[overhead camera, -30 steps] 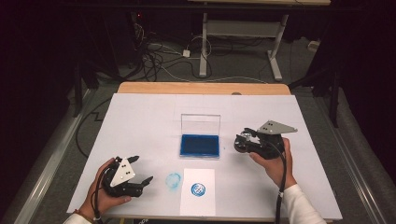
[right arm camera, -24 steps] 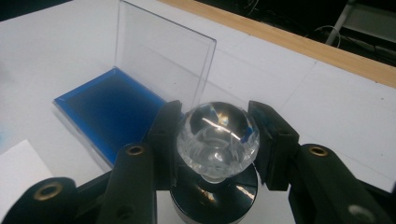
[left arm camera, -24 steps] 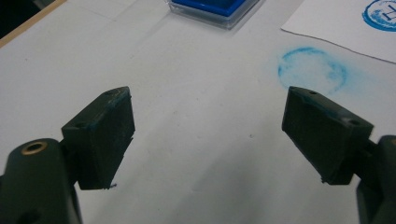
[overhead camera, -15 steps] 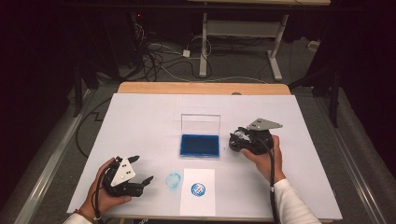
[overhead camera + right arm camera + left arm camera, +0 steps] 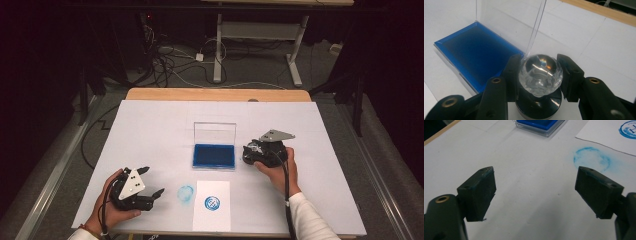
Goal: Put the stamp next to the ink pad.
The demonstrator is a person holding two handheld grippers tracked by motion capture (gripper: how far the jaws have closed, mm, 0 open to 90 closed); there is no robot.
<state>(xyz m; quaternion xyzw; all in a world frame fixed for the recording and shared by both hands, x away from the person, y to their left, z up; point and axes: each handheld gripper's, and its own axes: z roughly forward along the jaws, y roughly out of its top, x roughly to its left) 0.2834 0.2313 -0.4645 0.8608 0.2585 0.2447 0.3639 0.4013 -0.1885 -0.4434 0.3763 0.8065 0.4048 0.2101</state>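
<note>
Stamp (image 5: pixel 541 75), upright by its clear knob in the closed right gripper (image 5: pixel 264 152), stands just right of the open ink pad (image 5: pixel 214 155); left gripper (image 5: pixel 134 190) rests near-left, wide open, empty.

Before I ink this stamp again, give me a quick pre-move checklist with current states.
1. Stamp held: ok. The right tongs are shut on the stamp, gripping its clear knob.
2. Ink pad open: ok, its clear lid stands upright.
3. Stamp over the pad: not ok, it sits beside the pad's right edge.
4. Paper in place: ok, already bears one blue print.
5. Left tongs out of the way: ok, open, near the table's front left.
6. Stamp face state: cannot tell, hidden underneath.
</note>
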